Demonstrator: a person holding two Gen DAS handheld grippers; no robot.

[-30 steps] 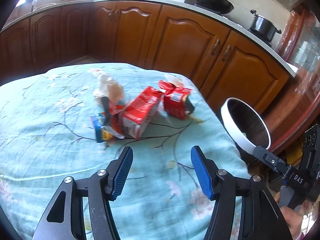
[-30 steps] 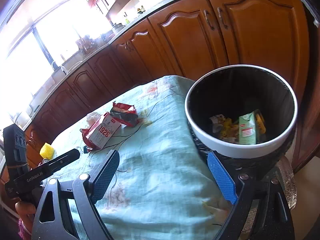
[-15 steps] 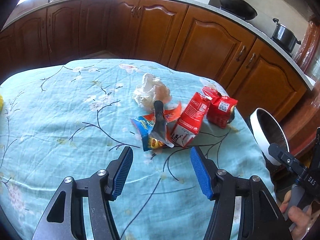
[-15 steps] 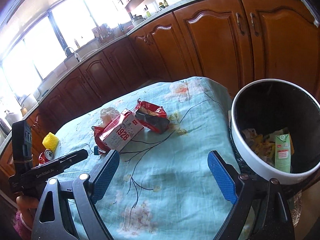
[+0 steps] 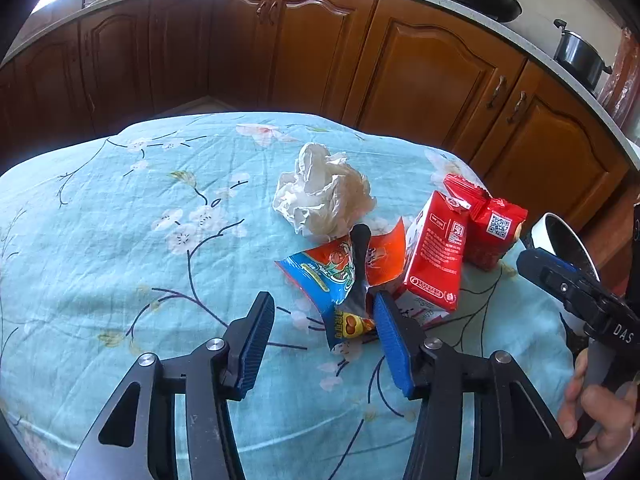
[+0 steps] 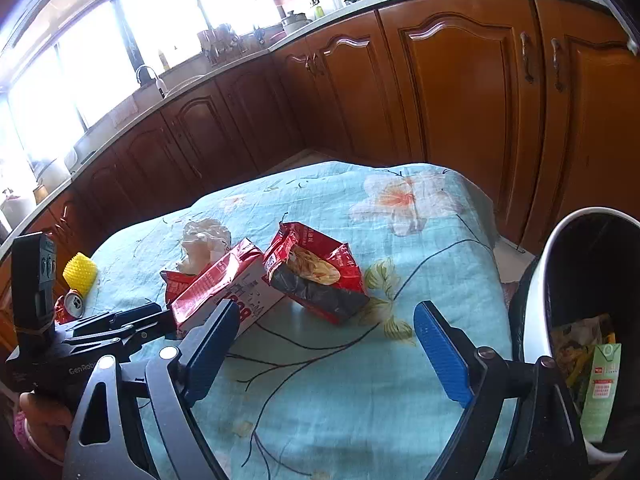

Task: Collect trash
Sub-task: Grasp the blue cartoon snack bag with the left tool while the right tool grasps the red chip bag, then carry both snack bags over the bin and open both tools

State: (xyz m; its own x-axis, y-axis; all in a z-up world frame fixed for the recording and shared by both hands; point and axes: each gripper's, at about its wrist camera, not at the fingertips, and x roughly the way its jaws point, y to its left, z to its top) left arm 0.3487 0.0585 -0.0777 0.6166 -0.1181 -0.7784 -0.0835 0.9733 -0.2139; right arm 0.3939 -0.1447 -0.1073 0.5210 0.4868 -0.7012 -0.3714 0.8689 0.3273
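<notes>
- The left gripper (image 5: 322,322) stands with its blue-padded jaws apart; they have just been closing, and nothing is pressed between the pads yet.
- The crumpled blue-and-orange foil snack wrapper (image 5: 332,276) lies on the light-blue floral tablecloth (image 5: 120,240), centre-right in the left wrist view, directly ahead of the left gripper.
- Key relation: the wrapper's near end sits just inside the right-hand pad, near the jaw gap. Its long axis runs from lower centre toward the upper right of the frame, roughly along the line of approach.
- Whether that pad already touches the wrapper cannot be told; the pad edge overlaps it in this view.
- Beyond the wrapper lie a crumpled white tissue (image 5: 324,196), a red rectangular carton (image 5: 436,256) and a red foil noodle packet (image 5: 492,232).
- The right gripper (image 6: 322,340) has its jaws wide apart, slightly narrowed just now, and holds nothing. It sits near the carton and the noodle packet, lower centre in the right wrist view.
- The white-rimmed black trash bin (image 6: 552,248) stands at the right edge of that view, beside the table, already holding waste.
- Judgement: the left gripper is nearer the wrapper and is best placed to take it.
</notes>
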